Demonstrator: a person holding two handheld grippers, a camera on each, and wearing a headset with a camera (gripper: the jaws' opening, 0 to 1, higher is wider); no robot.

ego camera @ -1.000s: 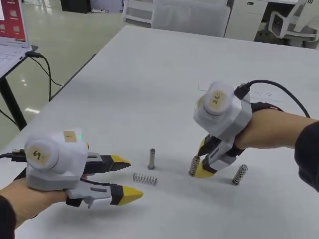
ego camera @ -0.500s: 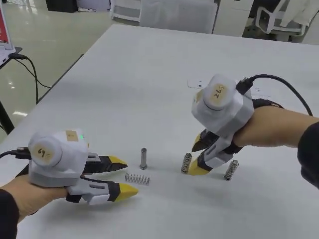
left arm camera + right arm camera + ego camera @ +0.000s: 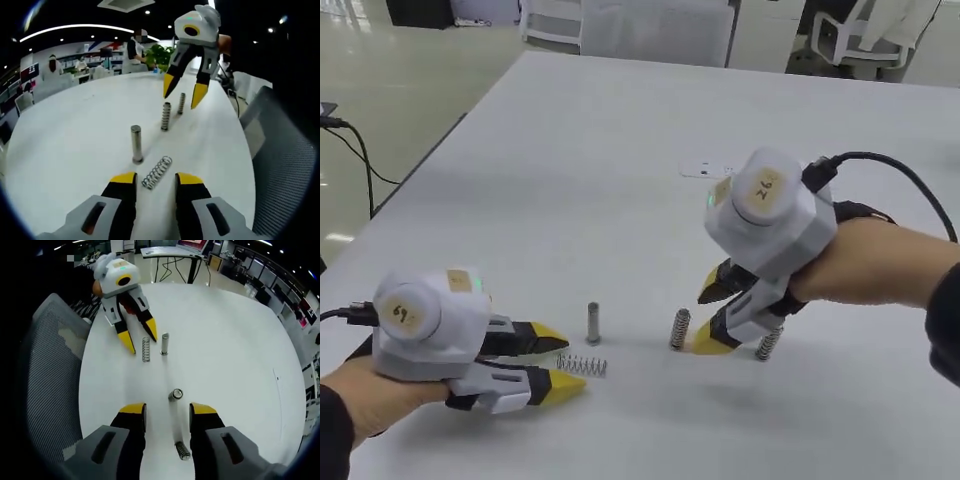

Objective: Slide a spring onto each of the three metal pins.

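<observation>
A loose spring (image 3: 582,366) lies flat on the white table (image 3: 620,180), just ahead of my open left gripper (image 3: 558,362). In the left gripper view the spring (image 3: 157,172) sits at the gap between the tips of that gripper (image 3: 156,179). A bare metal pin (image 3: 593,323) (image 3: 136,144) stands upright just behind it. Two other pins carry springs: one (image 3: 679,329) (image 3: 175,394) stands just ahead of my open right gripper (image 3: 703,320) (image 3: 168,410), the other (image 3: 768,343) (image 3: 181,450) lies under that gripper, back between its fingers.
The table's left edge (image 3: 440,140) drops to the floor. A small white label (image 3: 705,168) lies flat farther back. A black cable (image 3: 890,175) trails from the right gripper. Chairs (image 3: 655,30) stand beyond the far edge.
The head camera has shifted, so everything sits further left. My left gripper has crept nearer the loose spring with its jaws slightly narrower. The right gripper keeps its place by the sprung pins.
</observation>
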